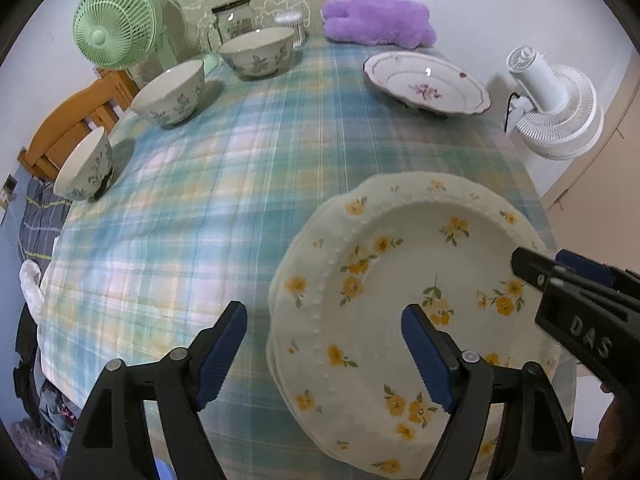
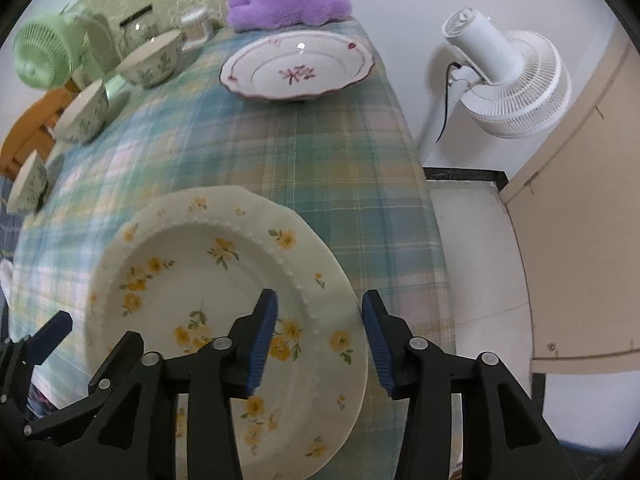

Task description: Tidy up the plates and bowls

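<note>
Yellow-flowered plates (image 2: 224, 280) sit stacked at the counter (image 2: 320, 152) near edge; right tongs (image 2: 318, 340) straddle the rim unclenched, left tongs (image 1: 324, 354) released. A nudge could slide them off.

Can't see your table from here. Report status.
Left gripper open, straddling yellow-flower plate rim. Right gripper open astride opposite rim, no grip. Three bowls unstacked. Nothing in the way.

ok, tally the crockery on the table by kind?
Bowls: 3
Yellow-flowered plates: at least 2, stacked; lower rim shows at the left edge
Pink-flowered plate: 1
Total: at least 6
</note>
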